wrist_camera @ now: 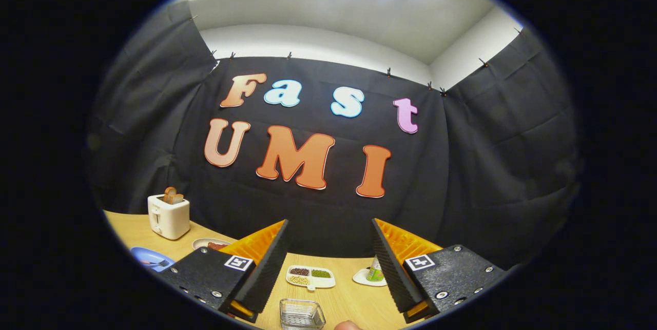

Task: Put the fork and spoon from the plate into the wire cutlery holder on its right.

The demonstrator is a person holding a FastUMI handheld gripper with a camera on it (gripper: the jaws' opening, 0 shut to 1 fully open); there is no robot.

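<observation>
Black fingers: gripper [328, 268] spread wide, nothing between the pads, held high and aimed at the booth wall rather than down at the table [354, 304].
Why so: looks like a ready pose, task not yet begun; no grasp attempted.
Blue plate [146, 255]: far off to the fingers' left, near the table's edge, with a utensil lying on it, probably the fork [154, 263]; too small to tell fork from spoon.
Wire holder [302, 314]: square mesh basket just ahead of the fingers, low between them, appears empty. Judged the drop-off point; it sits to the plate's right.
Toaster [168, 216]: white, behind the plate, something brown sticking out of the top.
Small dish [209, 243]: right of the toaster, dark reddish contents.
Divided tray [311, 276]: white, beyond the holder; dark, green and pale grains in separate compartments.
Saucer [365, 278]: beside the right finger, a green-labelled container standing on it.
Next, by judgement: swing left and down to the plate.
</observation>
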